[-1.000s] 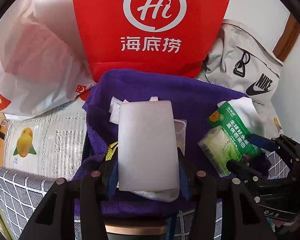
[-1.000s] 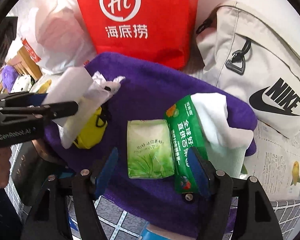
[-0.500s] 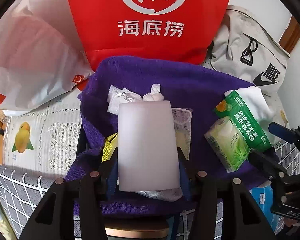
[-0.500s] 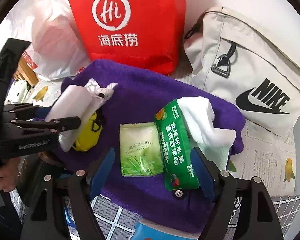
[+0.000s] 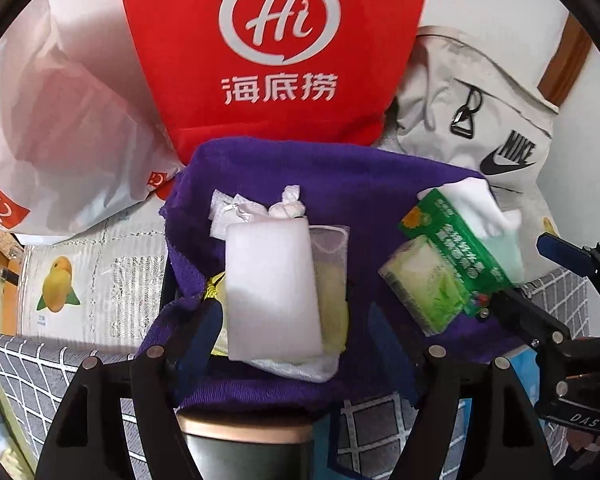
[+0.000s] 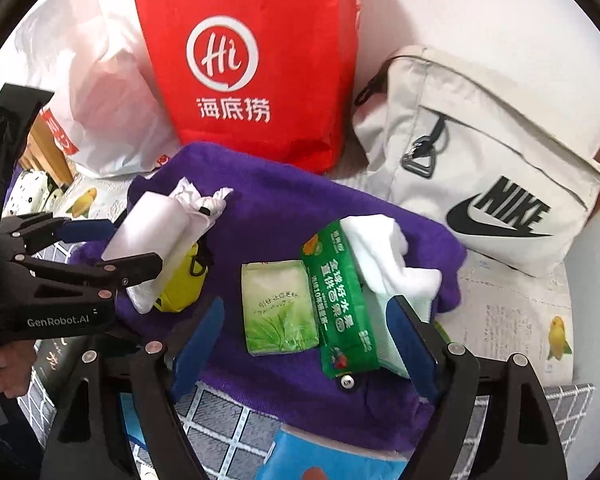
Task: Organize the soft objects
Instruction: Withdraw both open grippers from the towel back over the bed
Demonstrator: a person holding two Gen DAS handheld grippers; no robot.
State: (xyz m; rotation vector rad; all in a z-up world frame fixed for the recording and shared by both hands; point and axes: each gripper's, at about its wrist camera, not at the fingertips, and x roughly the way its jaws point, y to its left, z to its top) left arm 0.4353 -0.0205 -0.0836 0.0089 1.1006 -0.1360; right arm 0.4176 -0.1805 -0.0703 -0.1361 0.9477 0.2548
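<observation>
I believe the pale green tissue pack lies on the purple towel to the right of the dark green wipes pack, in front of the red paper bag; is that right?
Not quite. In the right wrist view the pale green tissue pack lies to the left of the dark green wipes pack, not the right. The rest holds: both rest on the purple towel, in front of the red paper bag.

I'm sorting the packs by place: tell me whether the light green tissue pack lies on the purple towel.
Yes, the light green tissue pack lies flat on the purple towel, right beside the dark green wipes pack.
</observation>
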